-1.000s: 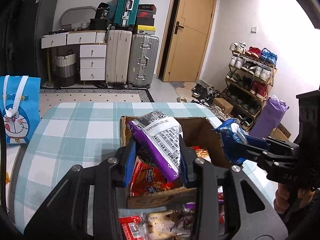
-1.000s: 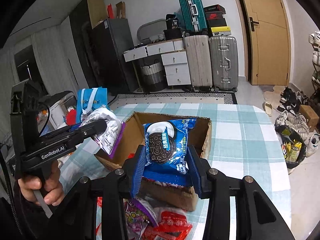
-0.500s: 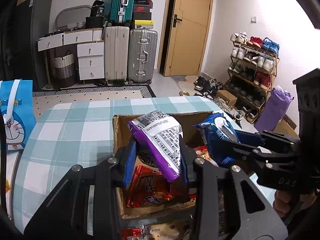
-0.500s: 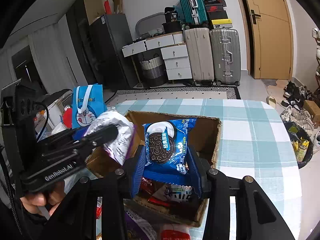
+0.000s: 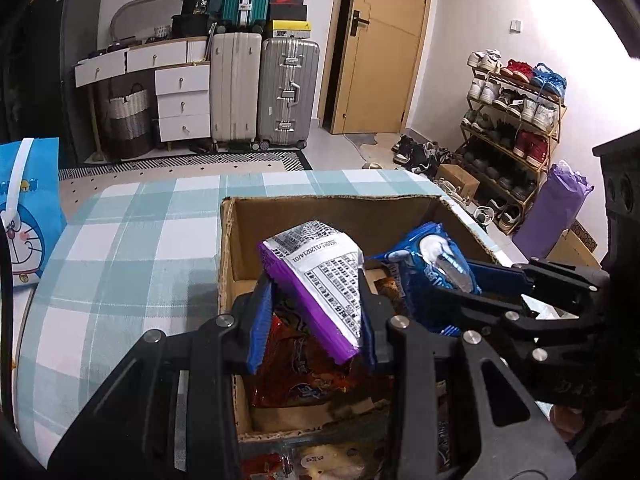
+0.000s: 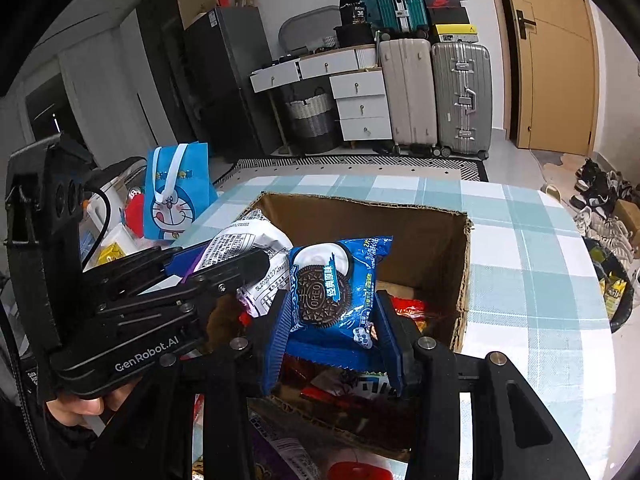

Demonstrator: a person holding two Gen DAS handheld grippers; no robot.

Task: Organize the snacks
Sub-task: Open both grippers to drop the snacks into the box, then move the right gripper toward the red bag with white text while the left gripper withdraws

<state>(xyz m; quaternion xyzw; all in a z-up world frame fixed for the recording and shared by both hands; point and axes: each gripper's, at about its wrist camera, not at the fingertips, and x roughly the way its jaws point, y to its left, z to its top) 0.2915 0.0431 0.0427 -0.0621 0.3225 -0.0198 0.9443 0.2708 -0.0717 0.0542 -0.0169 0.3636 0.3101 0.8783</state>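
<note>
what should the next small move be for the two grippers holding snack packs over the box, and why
Probably open both. The left gripper holds the purple-and-white snack pack and the right gripper the blue Oreo pack, both over the open brown cardboard box, so they should drop inside.

Purple-and-white packet (image 5: 320,280), blue Oreo pack (image 6: 336,288), teal-checked (white squares) tablecloth (image 5: 132,240)

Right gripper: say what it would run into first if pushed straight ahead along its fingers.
The right gripper, shut on the Oreo packet, points into the open cardboard box. Straight ahead, the packet would probably meet the box's far inner wall first, though depth is unclear in the fisheye view.
</note>
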